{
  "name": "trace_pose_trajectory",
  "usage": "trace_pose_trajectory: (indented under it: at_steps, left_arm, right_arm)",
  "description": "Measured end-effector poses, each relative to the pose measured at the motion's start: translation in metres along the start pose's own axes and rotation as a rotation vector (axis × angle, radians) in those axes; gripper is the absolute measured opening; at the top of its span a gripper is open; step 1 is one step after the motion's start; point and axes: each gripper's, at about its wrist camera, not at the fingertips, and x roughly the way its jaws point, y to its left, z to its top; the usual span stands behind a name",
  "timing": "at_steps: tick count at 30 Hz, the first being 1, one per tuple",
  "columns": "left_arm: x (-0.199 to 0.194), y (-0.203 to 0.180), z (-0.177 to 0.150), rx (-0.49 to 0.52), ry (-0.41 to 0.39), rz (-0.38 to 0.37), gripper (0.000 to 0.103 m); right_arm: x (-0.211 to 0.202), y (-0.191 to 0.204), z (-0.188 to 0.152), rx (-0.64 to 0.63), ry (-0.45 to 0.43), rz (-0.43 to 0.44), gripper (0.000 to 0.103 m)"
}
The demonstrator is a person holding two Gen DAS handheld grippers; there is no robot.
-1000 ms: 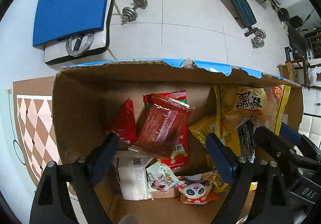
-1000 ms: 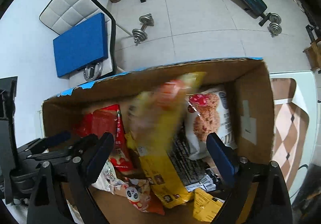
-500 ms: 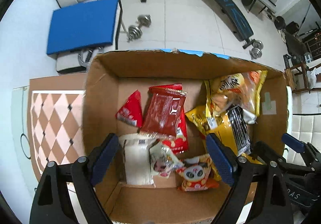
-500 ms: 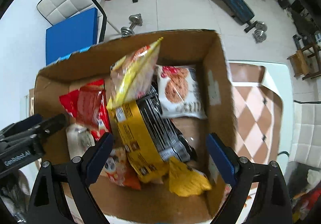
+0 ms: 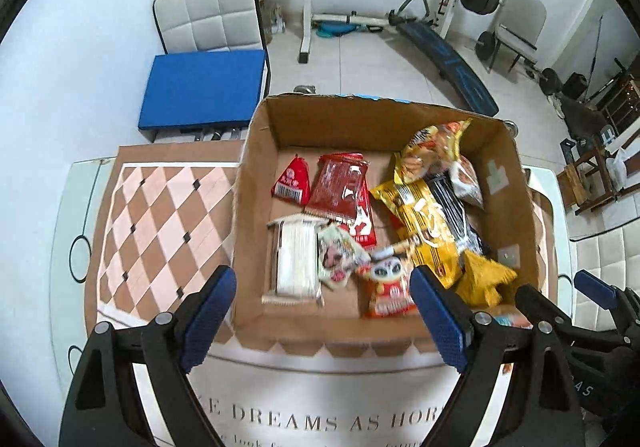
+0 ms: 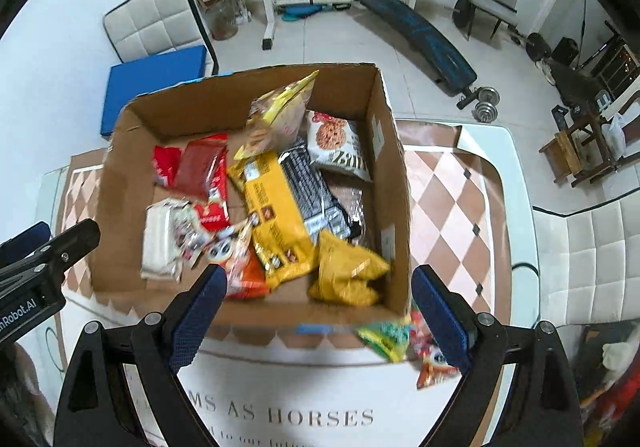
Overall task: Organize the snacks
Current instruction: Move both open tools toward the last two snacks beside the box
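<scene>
Cardboard box (image 5: pixel 256 215), open-topped, on a white table with a brown diamond-pattern mat (image 5: pixel 160 215).

Left wrist view. Left gripper (image 5: pixel 322 311): jaws wide apart, nothing between them, held above the box's near wall. Contents, left side: red triangular packet (image 5: pixel 293 183), dark red sachet (image 5: pixel 342 187), white wrapped bar (image 5: pixel 296 265), pale printed sachet (image 5: pixel 340 253). Centre front: panda-print packet (image 5: pixel 386 287). Right side: large yellow bag (image 5: pixel 424 219) lying over a black-striped pack, a yellow-orange bag (image 5: pixel 434 151) leaning on the far wall, small yellow crumpled packet (image 5: pixel 482 277). Right gripper's arm visible at the lower right edge.

Right wrist view. Right gripper (image 6: pixel 318 311): jaws likewise spread, empty, over the box's near right corner. Same contents, plus a cookie packet (image 6: pixel 338 143) by the right wall. Outside the box, on the table just beside that corner: green packet (image 6: pixel 384 335) and an orange-red packet (image 6: pixel 434 365), both blurred.

Step in hand, as judged: between picks; most snacks are already boxed. Next move likely calls for the right gripper to lower onto one loose packet, close on its edge, and lift it over the wall.
</scene>
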Motion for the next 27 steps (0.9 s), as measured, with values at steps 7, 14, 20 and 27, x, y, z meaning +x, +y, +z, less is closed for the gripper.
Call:
trace_pose_trajectory:
  at_steps: [7, 14, 20, 27]
  left_arm:
    - [-0.039, -0.002, -0.035, 0.038, -0.068, 0.012, 0.089]
    - [-0.064, -0.003, -0.062, 0.034, -0.116, 0.007, 0.089]
    - [-0.054, -0.036, -0.089, 0.011, -0.072, 0.000, 0.089]
    - [0.007, -0.110, -0.121, 0.071, 0.017, 0.108, 0.089]
  right_arm:
    - [-0.046, 0.005, -0.043, 0.012, -0.056, 0.035, 0.096]
    - [-0.068, 0.003, -0.072, 0.056, -0.065, 0.085, 0.097]
    - [-0.059, -0.050, -0.098, 0.144, -0.007, 0.133, 0.097]
    - [0.016, -0.151, -0.121, 0.178, 0.171, 0.074, 0.097]
